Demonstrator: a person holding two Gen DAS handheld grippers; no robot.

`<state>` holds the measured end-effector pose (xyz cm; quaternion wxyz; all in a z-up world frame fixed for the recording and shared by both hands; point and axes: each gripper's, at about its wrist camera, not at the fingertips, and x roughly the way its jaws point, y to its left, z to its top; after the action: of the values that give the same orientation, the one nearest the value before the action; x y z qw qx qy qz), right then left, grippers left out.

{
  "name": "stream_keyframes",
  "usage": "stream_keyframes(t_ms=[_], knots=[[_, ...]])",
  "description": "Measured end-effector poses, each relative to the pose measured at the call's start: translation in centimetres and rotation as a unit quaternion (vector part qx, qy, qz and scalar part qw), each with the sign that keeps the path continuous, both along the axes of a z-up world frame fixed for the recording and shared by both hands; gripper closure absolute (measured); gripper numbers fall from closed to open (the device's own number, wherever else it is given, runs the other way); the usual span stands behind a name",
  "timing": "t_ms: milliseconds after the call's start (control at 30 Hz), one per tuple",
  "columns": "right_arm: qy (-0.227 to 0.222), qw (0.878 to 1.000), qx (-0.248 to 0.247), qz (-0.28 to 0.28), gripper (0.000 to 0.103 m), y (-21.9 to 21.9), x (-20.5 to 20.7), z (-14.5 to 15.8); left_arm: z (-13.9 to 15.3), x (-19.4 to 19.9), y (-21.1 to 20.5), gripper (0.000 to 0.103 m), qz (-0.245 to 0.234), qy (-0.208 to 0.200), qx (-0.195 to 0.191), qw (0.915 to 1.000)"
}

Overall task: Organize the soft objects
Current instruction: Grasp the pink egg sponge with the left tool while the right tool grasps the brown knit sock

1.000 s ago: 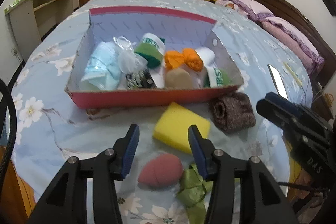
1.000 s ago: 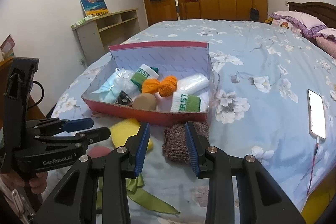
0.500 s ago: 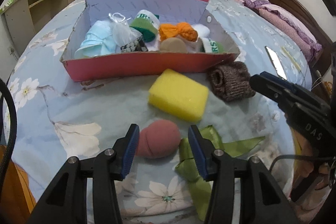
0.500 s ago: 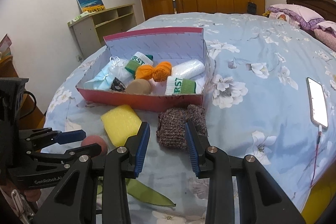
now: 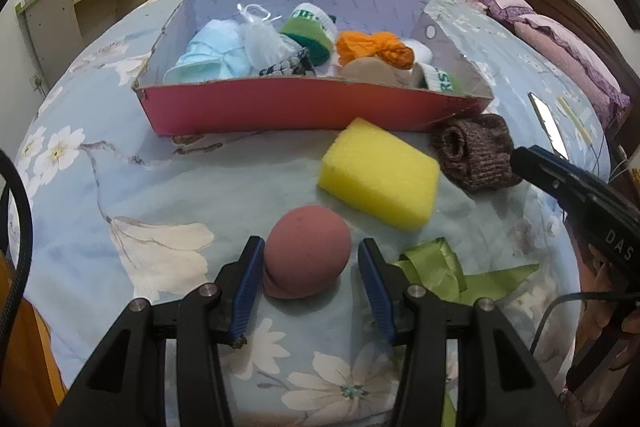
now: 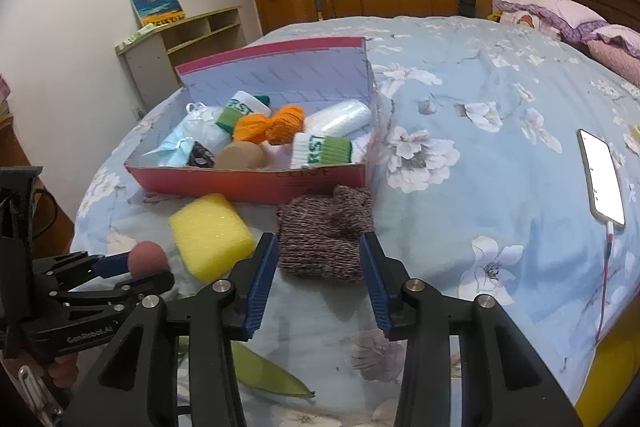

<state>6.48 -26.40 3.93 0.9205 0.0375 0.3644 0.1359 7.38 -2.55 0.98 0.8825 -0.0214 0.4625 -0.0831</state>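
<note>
A bed [image 6: 500, 115] with a pale blue floral cover carries everything; on it sits a pink cardboard box [image 5: 288, 107], open at the top, already holding rolled socks, an orange bundle, a light blue cloth and a clear bag; in front of the box's near wall lie a yellow sponge [image 5: 380, 179], a brown knitted piece [image 6: 326, 235] just beside the box's right corner, a green ribbon [image 5: 444, 267] and a pink egg-shaped sponge [image 5: 306, 259]; a phone [image 6: 602, 179] with a lit screen lies well apart to the right. The left tongs [image 5: 308, 283] stand part-way apart around the pink egg-shaped sponge; the left pad seems to touch it while the right pad shows a gap, though the view is too close to be sure of contact. The right tongs [image 6: 318, 279] are opening, their blue pads either side of the near edge of the brown knitted piece, not pressing on it.
</note>
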Motion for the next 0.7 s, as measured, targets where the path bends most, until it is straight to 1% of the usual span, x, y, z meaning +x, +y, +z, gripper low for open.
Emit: stream_keyframes(t_ms=[100,167,300,333,500,667,700], knots=[[0.007,1.000,-0.001,-0.006,0.059,-0.2,0.5,-0.5,-0.6,0.3,0.0,0.053,0.001,0.009,-0.006,0.9999],[0.012,1.000,-0.003,-0.008,0.058,-0.2,0.8,-0.8,-0.6,0.3,0.1,0.054,-0.001,0.005,-0.004,1.0000],[0.022,1.000,-0.006,-0.010,0.052,0.0,1.5,-1.6,-0.6,0.3,0.1,0.056,-0.005,-0.002,-0.005,1.0000],[0.025,1.000,-0.006,-0.010,0.052,0.0,1.6,-1.8,-0.6,0.3,0.2,0.057,-0.003,-0.002,-0.005,1.0000],[0.045,0.999,0.002,-0.004,0.051,0.1,2.5,-3.0,-0.5,0.4,0.3,0.059,-0.001,-0.003,-0.011,0.9999],[0.046,0.999,0.001,0.003,0.052,0.2,2.5,-3.3,-0.3,0.4,0.2,0.060,-0.001,-0.007,-0.011,0.9999],[0.045,0.999,0.002,0.004,0.056,0.3,2.5,-3.4,-0.3,0.3,0.3,0.060,-0.002,-0.007,-0.012,0.9999]])
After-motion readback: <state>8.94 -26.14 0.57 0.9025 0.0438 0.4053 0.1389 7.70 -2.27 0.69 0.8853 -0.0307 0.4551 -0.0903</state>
